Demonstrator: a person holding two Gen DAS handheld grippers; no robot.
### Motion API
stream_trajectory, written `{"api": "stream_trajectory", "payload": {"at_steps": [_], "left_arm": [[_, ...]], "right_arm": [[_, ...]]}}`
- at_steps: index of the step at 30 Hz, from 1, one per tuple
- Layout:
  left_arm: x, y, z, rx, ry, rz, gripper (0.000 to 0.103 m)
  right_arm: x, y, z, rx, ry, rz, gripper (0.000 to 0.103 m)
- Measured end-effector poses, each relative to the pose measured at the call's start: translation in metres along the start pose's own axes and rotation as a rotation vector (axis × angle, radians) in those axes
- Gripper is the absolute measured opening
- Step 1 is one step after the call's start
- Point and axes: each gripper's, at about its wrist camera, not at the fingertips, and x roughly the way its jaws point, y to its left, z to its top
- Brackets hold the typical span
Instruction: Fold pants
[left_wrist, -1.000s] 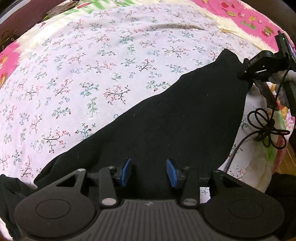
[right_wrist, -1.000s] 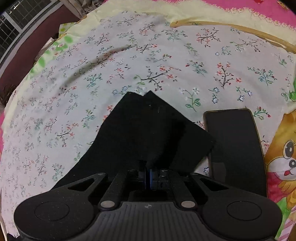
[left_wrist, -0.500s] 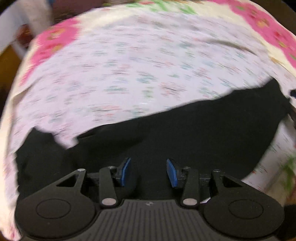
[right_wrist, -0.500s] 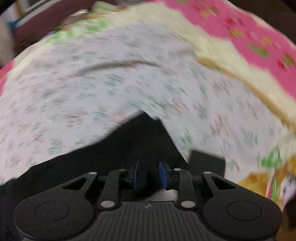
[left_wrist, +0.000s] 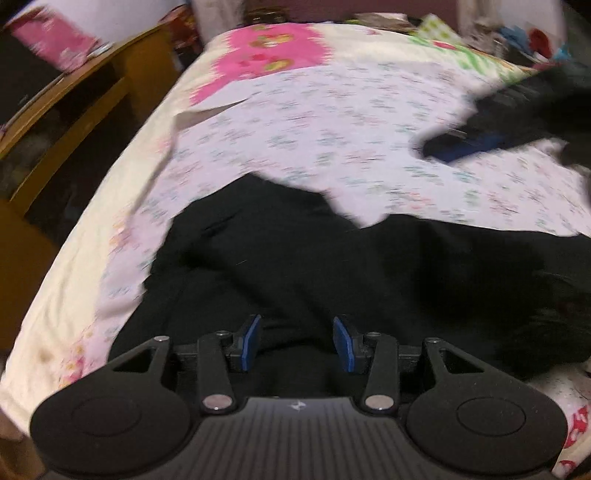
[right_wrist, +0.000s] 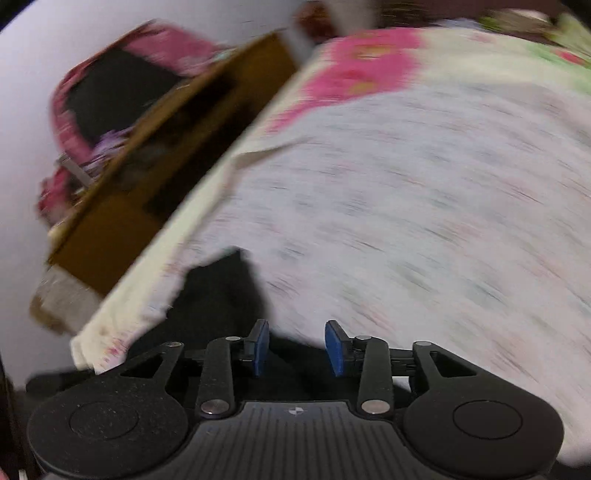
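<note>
Black pants (left_wrist: 332, 266) lie spread on a floral bedsheet (left_wrist: 332, 110), a rumpled end at the left and a long part running right. My left gripper (left_wrist: 297, 343) is open and empty just above the pants' near edge. My right gripper (right_wrist: 297, 347) is open and empty over one end of the pants (right_wrist: 221, 295) near the bed's left edge. The right gripper also shows, blurred, in the left wrist view (left_wrist: 480, 136), above the sheet. Both views are motion-blurred.
A wooden cabinet (left_wrist: 74, 122) stands beside the bed on the left; it also shows in the right wrist view (right_wrist: 155, 158). A pink-and-cream blanket (left_wrist: 273, 51) lies under the sheet. Clutter (left_wrist: 524, 40) sits at the far right.
My right gripper has let go of the pants and opened wide. Both grippers have swung left toward the pants' other end and the cabinet side. The left stayed open.
</note>
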Motion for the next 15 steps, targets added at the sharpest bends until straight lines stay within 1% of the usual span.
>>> {"api": "stream_trajectory", "payload": {"at_steps": [1,2,3,5,7,10,13,14,15], "left_arm": [[0.002,0.012,-0.005,-0.020,0.000,0.000,0.051],[0.004,0.019,-0.008,-0.031,0.002,0.001,0.051],[0.006,0.026,-0.013,-0.041,0.002,0.005,0.051],[0.010,0.037,-0.021,-0.063,0.002,0.007,0.051],[0.012,0.046,-0.029,-0.089,0.004,0.001,0.051],[0.018,0.055,-0.036,-0.126,0.006,-0.018,0.051],[0.024,0.060,-0.039,-0.139,0.013,-0.028,0.051],[0.026,0.062,-0.040,-0.141,0.018,-0.028,0.051],[0.027,0.063,-0.041,-0.142,0.022,-0.027,0.051]], "right_arm": [[0.021,0.008,0.011,-0.025,0.014,0.026,0.033],[0.041,0.017,0.018,-0.042,0.038,0.046,0.034],[0.065,0.022,0.027,-0.050,0.066,0.068,0.034],[0.100,0.026,0.038,-0.061,0.118,0.084,0.035],[0.123,0.029,0.041,-0.068,0.164,0.093,0.037],[0.143,0.026,0.042,-0.039,0.225,0.104,0.038],[0.153,0.023,0.038,0.051,0.274,0.197,0.040],[0.155,0.024,0.036,0.062,0.277,0.214,0.039],[0.155,0.027,0.034,0.051,0.264,0.206,0.035]]}}
